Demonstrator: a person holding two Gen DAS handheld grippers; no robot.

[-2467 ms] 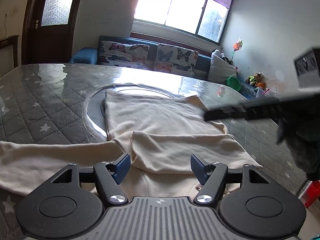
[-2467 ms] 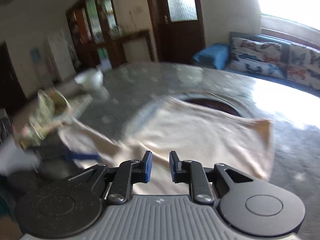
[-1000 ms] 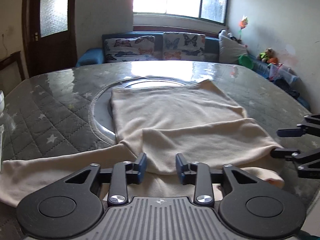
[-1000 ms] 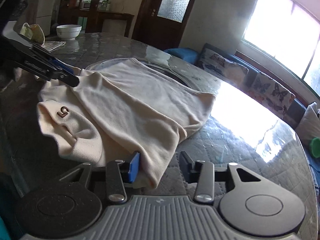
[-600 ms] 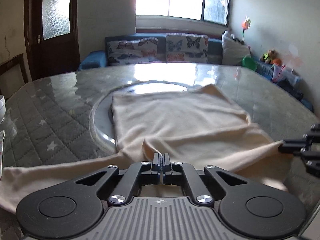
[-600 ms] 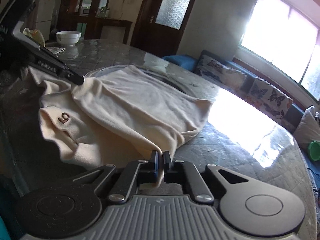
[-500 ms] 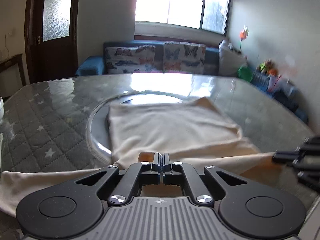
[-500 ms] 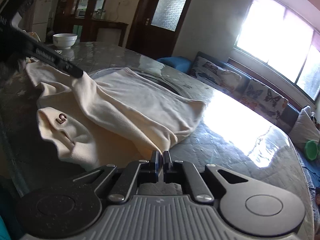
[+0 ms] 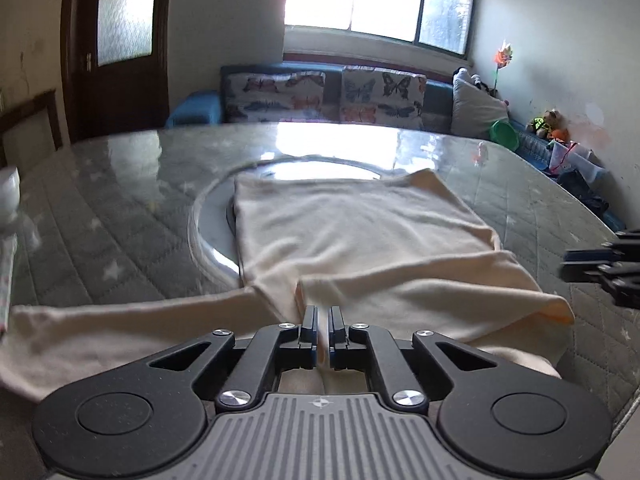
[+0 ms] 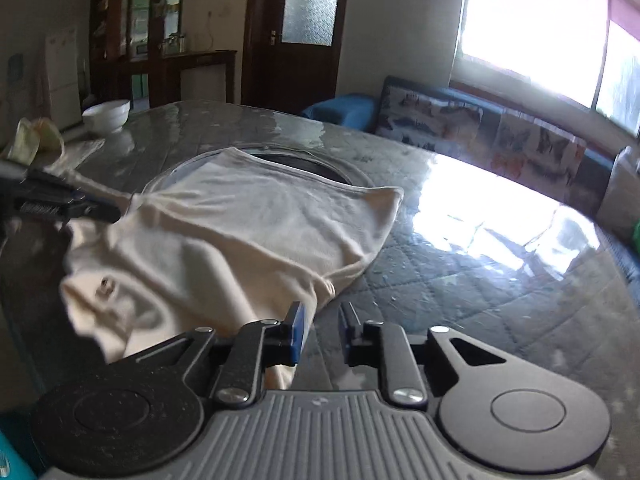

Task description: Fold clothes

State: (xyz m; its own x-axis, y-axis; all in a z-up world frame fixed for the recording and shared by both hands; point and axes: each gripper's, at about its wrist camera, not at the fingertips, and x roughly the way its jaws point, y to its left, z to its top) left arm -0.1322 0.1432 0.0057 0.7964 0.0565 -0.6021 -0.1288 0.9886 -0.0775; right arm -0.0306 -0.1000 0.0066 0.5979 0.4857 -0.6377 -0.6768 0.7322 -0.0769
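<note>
The left gripper (image 9: 324, 316) tilts downward, its jaws nearly together, pinching cream cloth. The right gripper (image 10: 322, 322), also tilted downward, has just been opening, nothing between its jaws.

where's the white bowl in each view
Left wrist: the bowl is cut off at the far left edge, on the table, blurred.
Right wrist: the bowl sits whole at upper left, on the table's far edge.
Shared landmark: the cream shirt spread over the round glass disc at the table's middle; the bowl lies to its left in both views.
</note>
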